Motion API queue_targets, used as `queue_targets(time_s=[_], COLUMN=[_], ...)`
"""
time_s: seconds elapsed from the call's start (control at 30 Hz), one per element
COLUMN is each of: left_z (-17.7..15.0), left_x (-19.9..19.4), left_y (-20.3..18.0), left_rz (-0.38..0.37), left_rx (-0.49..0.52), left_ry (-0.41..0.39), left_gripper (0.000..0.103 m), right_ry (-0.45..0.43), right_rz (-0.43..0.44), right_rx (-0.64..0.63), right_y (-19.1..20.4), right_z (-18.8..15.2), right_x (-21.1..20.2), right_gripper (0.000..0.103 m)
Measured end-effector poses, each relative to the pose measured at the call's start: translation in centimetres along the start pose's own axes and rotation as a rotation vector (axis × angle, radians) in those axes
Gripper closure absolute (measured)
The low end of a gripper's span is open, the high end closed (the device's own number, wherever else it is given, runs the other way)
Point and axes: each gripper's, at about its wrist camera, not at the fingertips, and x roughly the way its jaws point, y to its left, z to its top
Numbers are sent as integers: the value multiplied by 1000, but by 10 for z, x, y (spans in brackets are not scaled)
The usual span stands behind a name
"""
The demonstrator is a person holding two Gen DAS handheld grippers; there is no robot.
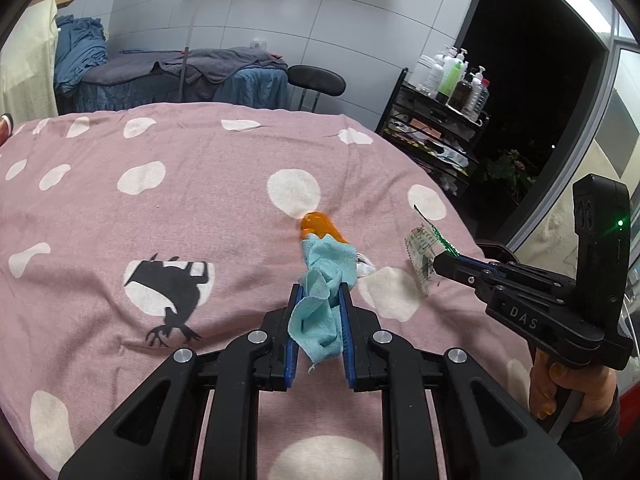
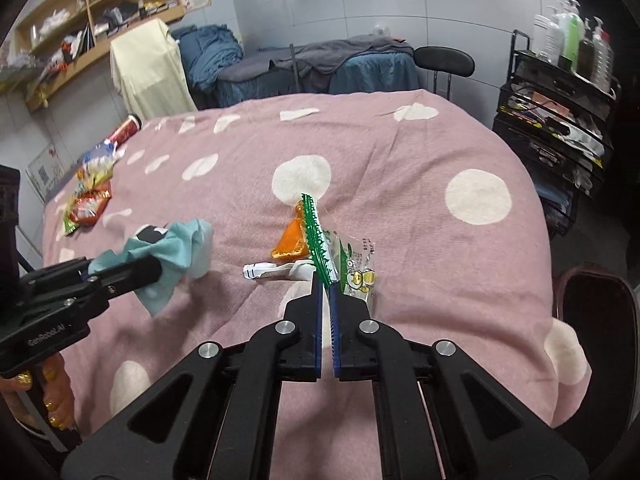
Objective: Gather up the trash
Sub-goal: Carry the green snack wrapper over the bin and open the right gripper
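Hovering over the bed (image 1: 120,208), the left gripper (image 1: 319,296) clamped a tissue (image 1: 320,304); the right gripper (image 2: 325,280) pinched a wrapper (image 2: 352,264) (green-edged) near the right edge.

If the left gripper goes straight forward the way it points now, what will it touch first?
Probably the orange wrapper on the pink bedcover, just beyond the teal cloth that the left gripper holds. A crumpled white wrapper lies slightly right of that line. Depth is uncertain.
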Motion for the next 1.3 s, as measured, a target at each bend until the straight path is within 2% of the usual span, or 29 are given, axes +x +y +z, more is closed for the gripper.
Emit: queue_targets(time_s=[0.3, 0.47, 0.67, 1.07, 1.3], left_z=[-3, -6, -7, -10, -13], left_x=[4, 9, 16, 38, 53], left_y=[-39, -69, -107, -161, -181], left_rz=[-87, -135, -184, -256, -276], left_rx=[60, 108, 183, 275, 307], left_ry=[14, 26, 41, 84, 116], left_gripper=[85, 85, 85, 85, 85], right_ry=[-87, -135, -176, -149, -100], right_rz=[22, -14, -112, -275, -313], right_rx=[131, 177, 231, 386, 469], right_y=[-34, -51, -84, -168, -205], right_z=[-14, -23, -38, -83, -108], right_x=[-45, -69, -101, -125, -115], right_gripper=[99, 99, 99, 99, 99])
